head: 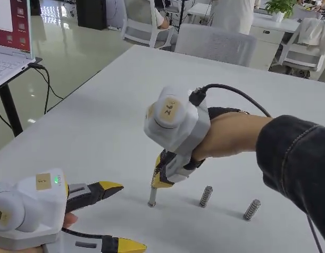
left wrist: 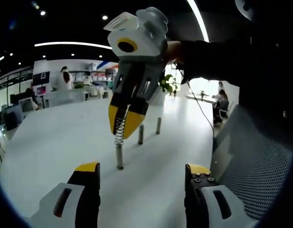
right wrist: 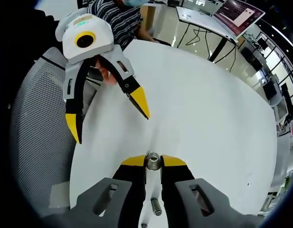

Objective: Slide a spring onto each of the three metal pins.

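Right gripper [head: 161, 178]: middle of the head view, held by a hand [head: 230, 134] that reaches in from the right; jaws pinched shut on a spring [head: 154, 176]; at the bottom centre of its own view the yellow tips clamp the spring's top coil [right wrist: 153, 160].
Held spring: upright, straight above the bare pin [head: 152, 199]; at the centre of the left gripper view its lower end [left wrist: 119, 133] meets the pin's top [left wrist: 119, 159]; whether the coils have passed over the tip, I cannot tell.
Bare pin: stands upright on the white table [head: 99, 121], lower middle of the head view.
Middle pin [head: 205, 196]: just right of the bare one; sleeved in a spring.
Right-hand pin [head: 252, 209]: lower right of the head view; also sleeved in a spring.
Left gripper [head: 121, 216]: lower left corner of the head view; jaws spread wide with nothing between them; tips point toward the bare pin, apart from it.
Laptop [head: 9, 31]: open, upper left corner of the head view.
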`<state>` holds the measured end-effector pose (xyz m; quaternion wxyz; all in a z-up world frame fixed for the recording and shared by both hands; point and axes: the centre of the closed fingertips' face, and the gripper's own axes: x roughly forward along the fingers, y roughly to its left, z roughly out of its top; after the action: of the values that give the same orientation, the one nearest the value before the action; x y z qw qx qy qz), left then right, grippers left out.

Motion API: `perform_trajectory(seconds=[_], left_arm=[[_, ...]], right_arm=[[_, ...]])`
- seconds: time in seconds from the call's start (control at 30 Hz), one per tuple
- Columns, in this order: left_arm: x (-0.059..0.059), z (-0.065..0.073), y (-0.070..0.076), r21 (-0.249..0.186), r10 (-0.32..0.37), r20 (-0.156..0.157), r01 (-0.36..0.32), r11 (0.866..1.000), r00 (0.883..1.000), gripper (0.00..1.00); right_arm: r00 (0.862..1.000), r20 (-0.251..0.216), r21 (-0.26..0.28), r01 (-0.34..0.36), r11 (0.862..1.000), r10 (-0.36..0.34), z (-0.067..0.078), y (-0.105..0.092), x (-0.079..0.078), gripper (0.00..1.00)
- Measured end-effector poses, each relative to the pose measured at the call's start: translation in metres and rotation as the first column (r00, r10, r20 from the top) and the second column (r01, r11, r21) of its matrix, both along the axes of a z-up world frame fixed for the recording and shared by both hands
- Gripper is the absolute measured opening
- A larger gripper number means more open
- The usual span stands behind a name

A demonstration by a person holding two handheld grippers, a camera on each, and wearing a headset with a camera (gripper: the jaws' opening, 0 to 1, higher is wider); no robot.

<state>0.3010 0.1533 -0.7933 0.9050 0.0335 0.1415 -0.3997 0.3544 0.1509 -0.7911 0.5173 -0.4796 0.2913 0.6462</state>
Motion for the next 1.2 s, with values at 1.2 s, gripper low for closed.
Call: perform_trajectory(seconds=[1.2], left_arm=[[-0.003,-0.001,0.006,-0.002,0.014,-0.006,-0.014,1.000,1.000,0.65]], right_arm=[[0.999,-0.035,-0.073,0.023,0.997,-0.025,-0.047,-0.004,0.005,0.09]])
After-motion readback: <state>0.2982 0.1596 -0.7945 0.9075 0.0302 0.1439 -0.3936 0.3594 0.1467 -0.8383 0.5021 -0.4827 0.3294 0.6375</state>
